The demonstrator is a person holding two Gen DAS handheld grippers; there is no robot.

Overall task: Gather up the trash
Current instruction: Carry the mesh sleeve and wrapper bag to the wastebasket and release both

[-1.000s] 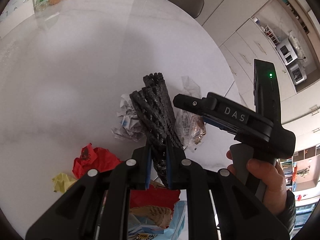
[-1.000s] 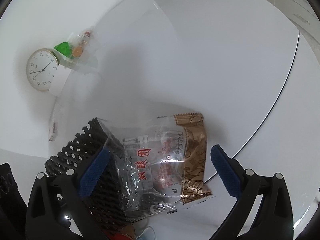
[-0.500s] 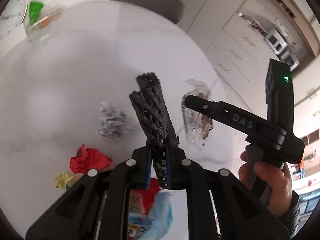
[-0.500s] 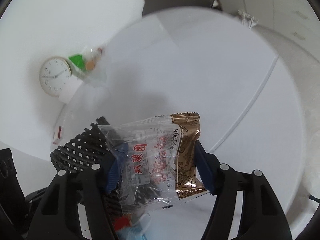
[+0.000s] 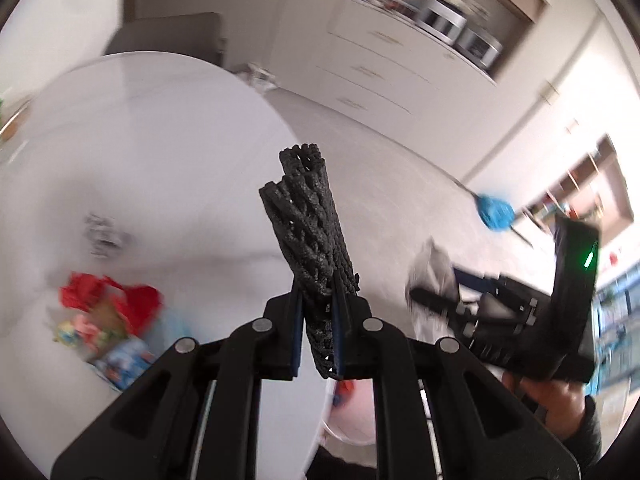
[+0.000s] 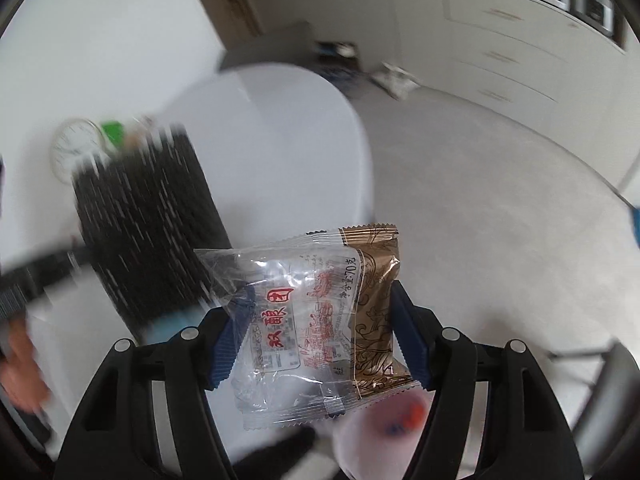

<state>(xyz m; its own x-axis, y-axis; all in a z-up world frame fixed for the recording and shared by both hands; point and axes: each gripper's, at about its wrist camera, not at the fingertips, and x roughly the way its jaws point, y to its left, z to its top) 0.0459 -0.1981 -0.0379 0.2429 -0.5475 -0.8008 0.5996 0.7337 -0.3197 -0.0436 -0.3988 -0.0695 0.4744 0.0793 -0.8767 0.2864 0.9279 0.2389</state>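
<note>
Left gripper (image 5: 316, 330) clamped on black foam net (image 5: 310, 232), right gripper (image 6: 316, 338) pinching snack wrapper (image 6: 320, 312); I see red wrapper (image 5: 116, 300), crumpled paper (image 5: 102, 234) left on table (image 5: 160, 152).

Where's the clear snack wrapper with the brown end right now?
In the right wrist view the snack wrapper is pinched in the right gripper, lifted off the white table, with the black foam net to its left.

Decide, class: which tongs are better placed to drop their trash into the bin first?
Probably the right. The right tongs hold the wrapper almost directly above the bin. The left tongs grip the black foam net, and the bin appears lower and rightward.
</note>
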